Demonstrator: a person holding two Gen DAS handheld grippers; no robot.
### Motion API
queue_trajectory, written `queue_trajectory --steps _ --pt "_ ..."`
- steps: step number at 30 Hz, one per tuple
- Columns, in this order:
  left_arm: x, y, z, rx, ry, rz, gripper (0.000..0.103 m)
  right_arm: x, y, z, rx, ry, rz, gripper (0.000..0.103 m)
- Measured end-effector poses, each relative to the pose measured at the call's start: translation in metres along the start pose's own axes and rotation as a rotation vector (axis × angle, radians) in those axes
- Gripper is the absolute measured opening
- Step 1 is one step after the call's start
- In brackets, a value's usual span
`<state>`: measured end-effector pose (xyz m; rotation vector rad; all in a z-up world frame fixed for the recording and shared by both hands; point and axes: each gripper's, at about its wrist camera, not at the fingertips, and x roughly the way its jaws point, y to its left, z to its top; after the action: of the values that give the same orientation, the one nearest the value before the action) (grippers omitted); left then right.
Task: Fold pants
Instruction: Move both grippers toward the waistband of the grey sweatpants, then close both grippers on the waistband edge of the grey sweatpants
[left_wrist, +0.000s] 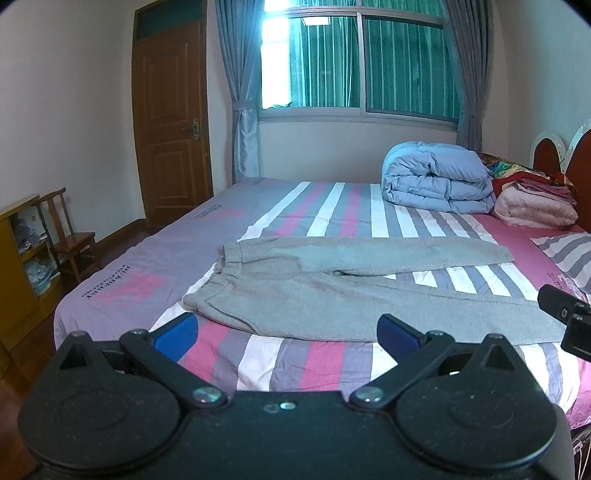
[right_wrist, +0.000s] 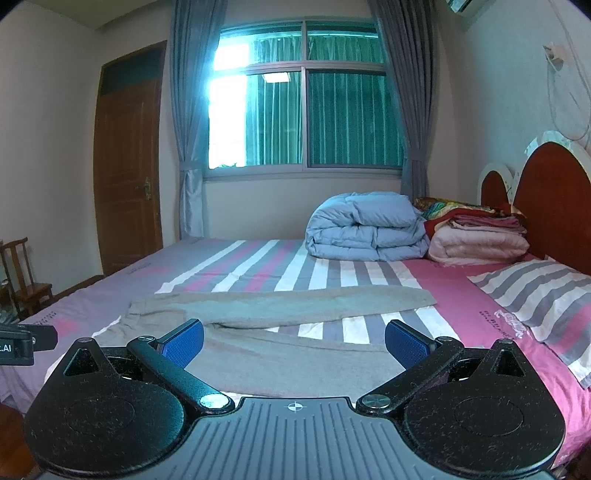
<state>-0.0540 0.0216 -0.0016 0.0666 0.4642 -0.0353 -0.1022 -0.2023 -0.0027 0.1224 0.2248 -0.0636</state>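
Left wrist view: beyond the spread jaws of the left gripper (left_wrist: 288, 332) runs the striped bed (left_wrist: 122, 266), and on it the grey pants (left_wrist: 306, 291) lie flat, legs splayed. The right gripper (right_wrist: 293, 341) also gapes, empty, above the nearer leg. I'd pinch waistband (left_wrist: 221, 273) and nearer hem together, then lay leg over leg with edges matched.

At the lower right of the left wrist view, the near leg of the pants (left_wrist: 332, 295) runs behind the right gripper (left_wrist: 565, 325), itself cut by the frame edge, so its cuff is hidden. In the right wrist view, the left gripper (right_wrist: 22, 341) is cropped at the left edge. Print on the bed (left_wrist: 110, 291) sheet is too blurred to read.
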Motion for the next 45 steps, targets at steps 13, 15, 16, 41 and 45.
queue_trajectory --steps 13,15,16,41,45 --pt "0.014 -0.001 -0.007 0.004 0.035 0.005 0.097 0.005 -0.005 -0.004 0.004 0.008 -0.017 0.103" --pt "0.017 -0.001 -0.010 0.005 0.048 0.007 0.097 0.009 -0.006 -0.006 0.008 0.022 -0.017 0.103" --pt "0.018 -0.001 -0.009 0.006 0.055 0.007 0.097 0.010 -0.007 -0.008 0.008 0.029 -0.018 0.103" --pt "0.118 0.022 -0.011 -0.021 0.321 0.072 0.097 0.080 -0.038 -0.060 0.054 0.224 0.051 0.103" --pt "0.151 0.020 0.028 0.023 0.293 0.080 0.097 0.110 -0.041 -0.049 0.005 0.256 0.097 0.103"
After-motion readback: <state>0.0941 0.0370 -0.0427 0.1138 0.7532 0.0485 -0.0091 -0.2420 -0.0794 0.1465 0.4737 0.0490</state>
